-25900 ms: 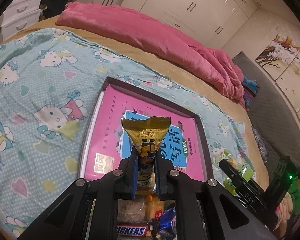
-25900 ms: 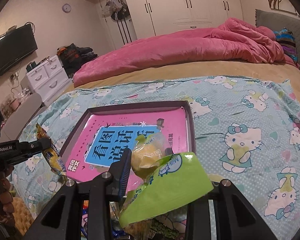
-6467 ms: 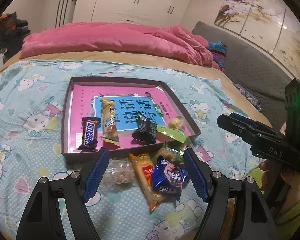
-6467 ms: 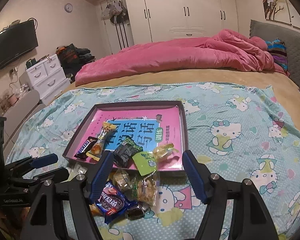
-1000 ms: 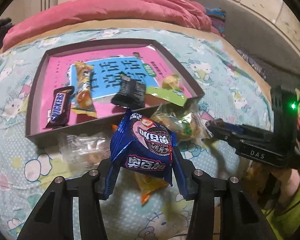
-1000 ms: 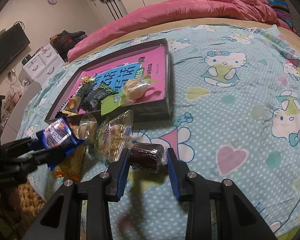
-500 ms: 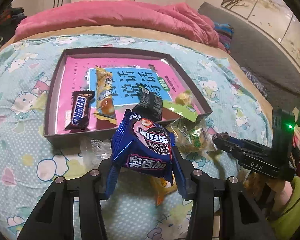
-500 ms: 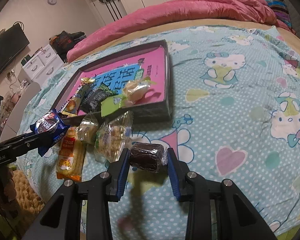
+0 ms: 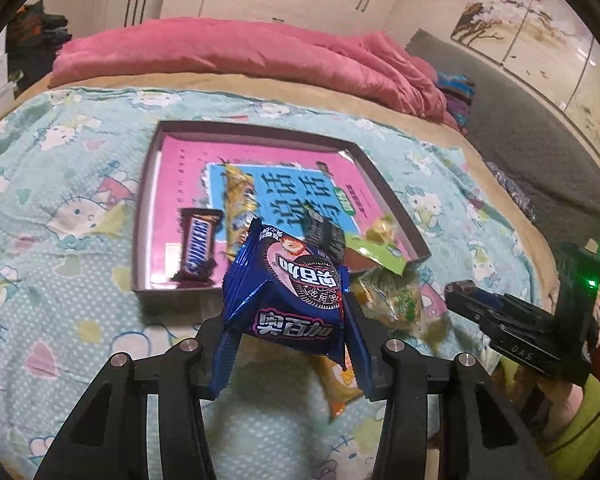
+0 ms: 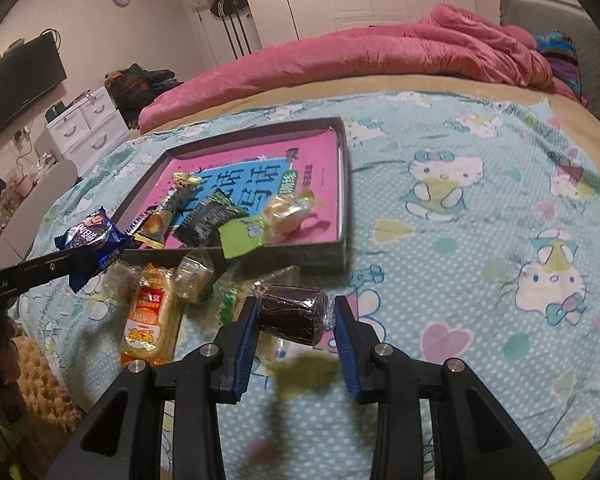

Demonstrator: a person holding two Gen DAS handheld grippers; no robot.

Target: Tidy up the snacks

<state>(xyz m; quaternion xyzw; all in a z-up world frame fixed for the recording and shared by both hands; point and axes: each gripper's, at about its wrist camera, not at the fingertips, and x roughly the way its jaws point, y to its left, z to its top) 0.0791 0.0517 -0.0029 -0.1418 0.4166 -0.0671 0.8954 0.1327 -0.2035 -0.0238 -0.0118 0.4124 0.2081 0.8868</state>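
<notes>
My left gripper (image 9: 286, 340) is shut on a blue cookie packet (image 9: 290, 288) and holds it above the bed, just in front of the dark tray (image 9: 148, 184). The packet also shows in the right wrist view (image 10: 90, 240). My right gripper (image 10: 294, 328) is shut on a dark brown wrapped roll cake (image 10: 292, 312), held above the bedspread in front of the tray (image 10: 342, 184). In the tray lie a Snickers bar (image 9: 196, 246), a yellow bar (image 9: 238, 200), a black packet (image 9: 324, 232) and a green packet (image 9: 376, 250).
An orange snack bag (image 10: 150, 316) and several clear-wrapped snacks (image 10: 194, 276) lie on the Hello Kitty bedspread (image 10: 480, 220) before the tray. A pink duvet (image 10: 380, 56) lies along the far side. The bed's near edge is close below both grippers.
My left gripper has carried the blue packet up and toward the tray's front edge. My right gripper has lifted the roll cake slightly and holds it still.
</notes>
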